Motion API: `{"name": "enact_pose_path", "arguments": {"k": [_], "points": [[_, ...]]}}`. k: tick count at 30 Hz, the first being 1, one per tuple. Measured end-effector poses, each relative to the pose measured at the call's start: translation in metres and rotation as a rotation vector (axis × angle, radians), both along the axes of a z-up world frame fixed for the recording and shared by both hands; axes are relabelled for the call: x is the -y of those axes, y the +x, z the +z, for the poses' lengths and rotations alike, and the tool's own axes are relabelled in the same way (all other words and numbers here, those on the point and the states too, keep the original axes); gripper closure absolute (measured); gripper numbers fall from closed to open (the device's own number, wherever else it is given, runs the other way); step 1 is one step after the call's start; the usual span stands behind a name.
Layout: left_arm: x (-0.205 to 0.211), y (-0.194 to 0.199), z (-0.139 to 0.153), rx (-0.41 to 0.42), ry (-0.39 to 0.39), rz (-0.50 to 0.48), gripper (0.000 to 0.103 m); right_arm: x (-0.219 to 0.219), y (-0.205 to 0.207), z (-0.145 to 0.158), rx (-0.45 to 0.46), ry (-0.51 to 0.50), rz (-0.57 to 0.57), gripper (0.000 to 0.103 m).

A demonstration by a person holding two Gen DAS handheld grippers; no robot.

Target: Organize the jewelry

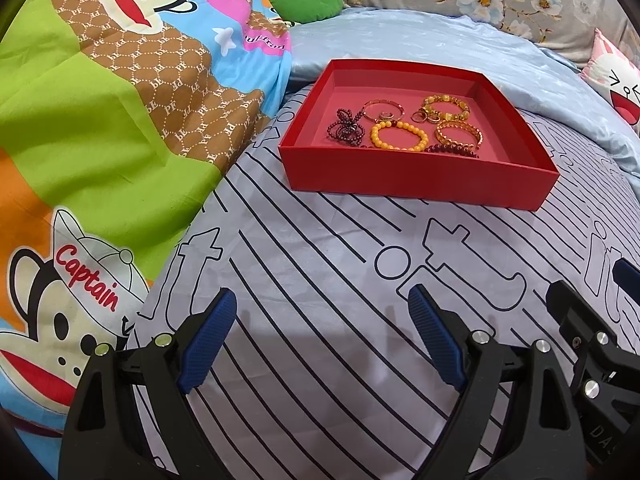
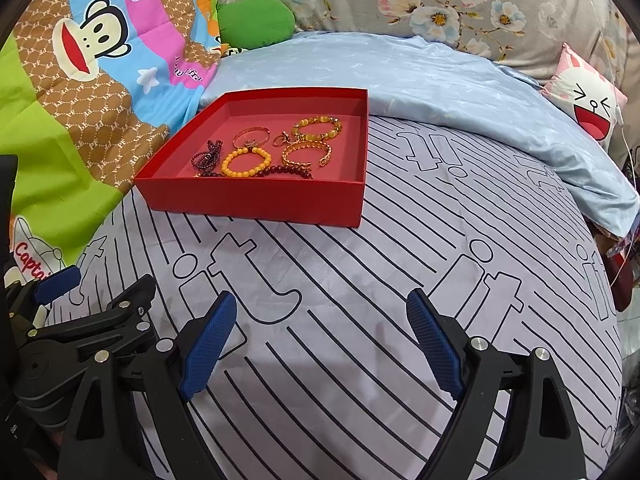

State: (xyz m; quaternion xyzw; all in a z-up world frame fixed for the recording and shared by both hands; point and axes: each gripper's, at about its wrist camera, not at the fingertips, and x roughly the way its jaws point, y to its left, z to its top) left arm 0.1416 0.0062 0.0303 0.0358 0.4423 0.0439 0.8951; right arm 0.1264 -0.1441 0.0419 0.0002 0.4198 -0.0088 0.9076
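Two grippers: both are hovering over the striped sheet on the near side of the red box, each with its blue pads spread wide and nothing between them.
Left wrist view, left gripper point(image 1: 322, 344): it is hanging low over the striped sheet point(image 1: 320, 248), well short of the red box point(image 1: 416, 178).
Left wrist view, right gripper point(image 1: 588, 284): only one black finger and a blue tip are showing, near and to the right of the box.
Left wrist view, jewelry: a yellow bead bracelet point(image 1: 398, 136) is lying inside the box toward its near wall, a dark bead strand point(image 1: 350, 124) is sitting left of it, and gold bracelets point(image 1: 458, 134) are resting to its right; a few small rings seem to be lying among them, too small to tell.
Right wrist view, right gripper point(image 2: 322, 342): it is floating near the box point(image 2: 256, 200).
Right wrist view, left gripper point(image 2: 96, 280): it is sitting left of and nearer than the box.
Right wrist view, bedding: a cartoon quilt point(image 2: 80, 120) is lying left of the box, and a pale blue blanket point(image 2: 440, 84) is lying behind it.
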Motion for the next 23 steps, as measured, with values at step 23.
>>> {"name": "enact_pose_path", "arguments": {"k": [23], "points": [[0.001,0.0007,0.0046,0.019,0.021,-0.001,0.02,0.0004,0.0013,0.003,0.004,0.001,-0.001,0.019]]}}
